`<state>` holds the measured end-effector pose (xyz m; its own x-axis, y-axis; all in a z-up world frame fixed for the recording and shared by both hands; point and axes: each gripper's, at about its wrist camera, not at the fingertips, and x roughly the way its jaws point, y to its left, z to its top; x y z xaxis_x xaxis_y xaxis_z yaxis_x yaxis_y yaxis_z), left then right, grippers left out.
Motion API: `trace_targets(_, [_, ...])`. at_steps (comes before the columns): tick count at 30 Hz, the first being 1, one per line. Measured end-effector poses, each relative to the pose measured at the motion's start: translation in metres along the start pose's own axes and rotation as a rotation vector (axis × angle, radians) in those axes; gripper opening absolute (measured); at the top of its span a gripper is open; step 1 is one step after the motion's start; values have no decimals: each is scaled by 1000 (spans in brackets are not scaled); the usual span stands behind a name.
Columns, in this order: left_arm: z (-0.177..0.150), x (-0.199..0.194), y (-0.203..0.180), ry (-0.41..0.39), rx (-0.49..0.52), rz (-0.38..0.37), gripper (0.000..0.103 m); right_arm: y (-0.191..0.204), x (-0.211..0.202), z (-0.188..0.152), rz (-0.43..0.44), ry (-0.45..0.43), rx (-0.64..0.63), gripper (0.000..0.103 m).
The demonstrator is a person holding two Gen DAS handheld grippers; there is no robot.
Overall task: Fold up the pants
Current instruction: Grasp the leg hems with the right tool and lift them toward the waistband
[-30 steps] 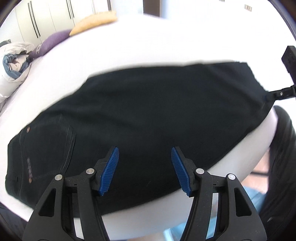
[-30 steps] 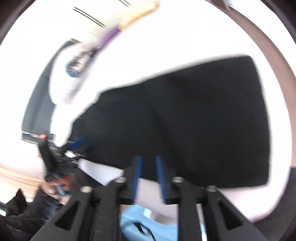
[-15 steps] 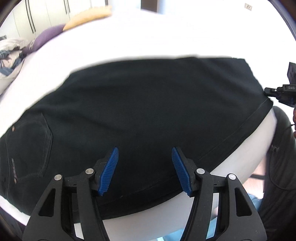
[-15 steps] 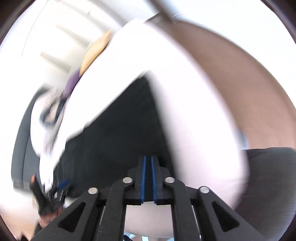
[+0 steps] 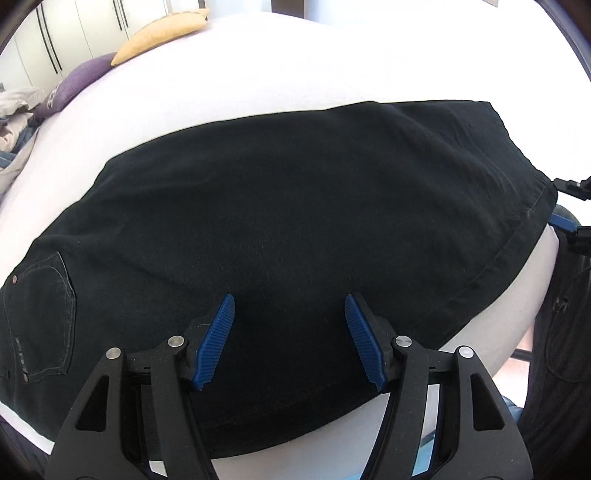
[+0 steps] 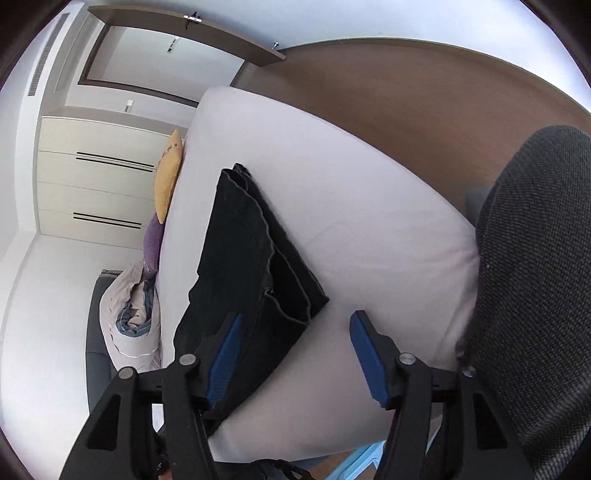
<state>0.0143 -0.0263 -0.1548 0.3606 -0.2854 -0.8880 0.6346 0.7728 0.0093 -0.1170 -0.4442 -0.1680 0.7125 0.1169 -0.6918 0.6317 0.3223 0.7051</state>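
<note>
black pants [image 5: 288, 221] lie lengthwise across the bed [image 5: 295, 62]; right gripper [image 6: 295, 354], jaws just opened and empty, sits nearest their hem end; left gripper [image 5: 290, 341] gapes above the middle.

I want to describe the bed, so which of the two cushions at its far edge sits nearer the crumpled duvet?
The purple cushion. It lies right beside the crumpled duvet, while the yellow cushion sits beyond it, farther along the bed's edge.

Yellow cushion [image 5: 162, 31] beside purple cushion [image 5: 81, 79]; grey chair [image 6: 535, 280] against white mattress [image 6: 369, 229].
</note>
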Motion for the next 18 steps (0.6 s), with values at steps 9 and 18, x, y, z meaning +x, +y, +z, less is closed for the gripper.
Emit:
trace_targets(9, [6, 3, -12, 10, -45, -17, 61, -2, -4, 13, 22, -96, -9, 73])
trace_targets(18, [33, -4, -16, -15, -34, -25, 61, 25, 3, 32, -4, -101, -116, 65])
